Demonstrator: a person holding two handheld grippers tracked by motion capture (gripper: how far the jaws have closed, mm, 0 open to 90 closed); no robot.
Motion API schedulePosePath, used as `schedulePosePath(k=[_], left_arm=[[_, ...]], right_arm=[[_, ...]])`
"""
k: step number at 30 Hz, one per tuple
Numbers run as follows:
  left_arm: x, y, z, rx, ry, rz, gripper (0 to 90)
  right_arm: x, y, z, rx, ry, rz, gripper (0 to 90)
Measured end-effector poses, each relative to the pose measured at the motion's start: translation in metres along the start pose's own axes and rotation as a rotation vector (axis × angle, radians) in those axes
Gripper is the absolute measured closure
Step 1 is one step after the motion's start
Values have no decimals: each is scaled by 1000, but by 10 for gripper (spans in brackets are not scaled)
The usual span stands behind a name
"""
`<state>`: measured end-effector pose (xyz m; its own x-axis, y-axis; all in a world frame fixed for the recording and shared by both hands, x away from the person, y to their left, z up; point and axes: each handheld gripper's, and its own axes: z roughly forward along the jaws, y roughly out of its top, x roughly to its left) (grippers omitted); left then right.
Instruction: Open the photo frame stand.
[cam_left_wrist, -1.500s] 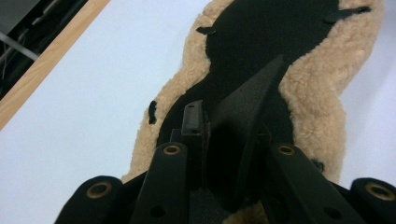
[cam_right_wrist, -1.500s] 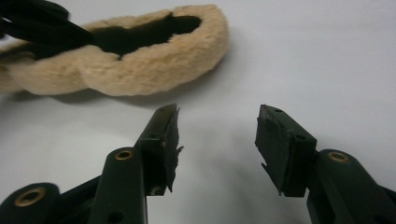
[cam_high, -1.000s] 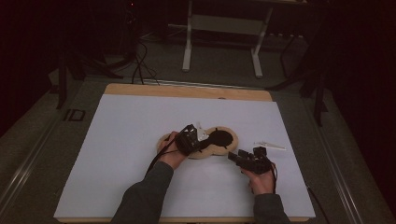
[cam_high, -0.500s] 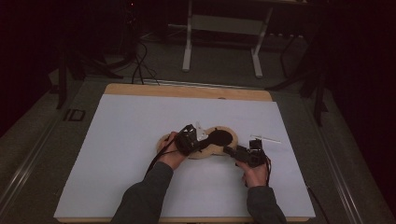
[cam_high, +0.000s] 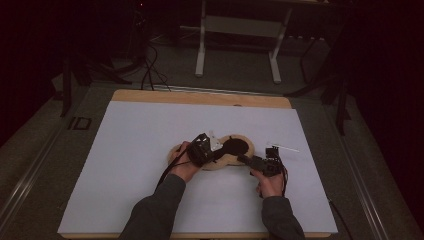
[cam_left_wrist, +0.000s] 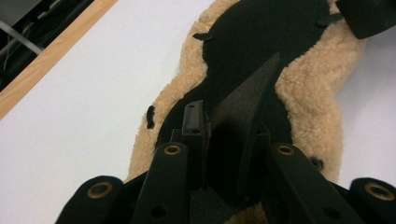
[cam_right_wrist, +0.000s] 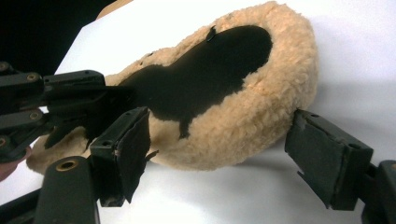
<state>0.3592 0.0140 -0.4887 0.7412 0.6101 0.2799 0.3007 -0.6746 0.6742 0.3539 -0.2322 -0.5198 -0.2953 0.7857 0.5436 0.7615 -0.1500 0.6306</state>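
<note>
White mat lies bare — only fleece insole obstructs.

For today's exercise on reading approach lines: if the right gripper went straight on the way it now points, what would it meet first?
The right gripper, jaws spread wide, points at the fleece insole. Its tan fleecy rim lies straight ahead between the jaws, so it would probably be met first; the exact gap is hard to judge.

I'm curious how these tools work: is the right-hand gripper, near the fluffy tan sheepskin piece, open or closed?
Open. In the right gripper view the right gripper has its two black jaws spread wide, either side of the fluffy tan sheepskin piece, not squeezing it.
</note>
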Motion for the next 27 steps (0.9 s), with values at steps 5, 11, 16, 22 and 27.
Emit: schedulePosePath(k=[5,11,16,22,27], left_arm=[[1,0,-1,-6,-2,-8,782],[-2,-3,-4,-21,4,-15,787],[-5,-6,-6,-36,7,-17,788],[-7,-9,-11,-68,3,-25,792],[-4,-12,-16,-93,0,-49,793]], right_arm=[[-2,1,7,19,23,34,211],[-4,2,12,21,71,86,226],[-2,4,17,41,80,93,230],[0,5,19,33,84,147,278],[4,8,14,2,98,156,373]])
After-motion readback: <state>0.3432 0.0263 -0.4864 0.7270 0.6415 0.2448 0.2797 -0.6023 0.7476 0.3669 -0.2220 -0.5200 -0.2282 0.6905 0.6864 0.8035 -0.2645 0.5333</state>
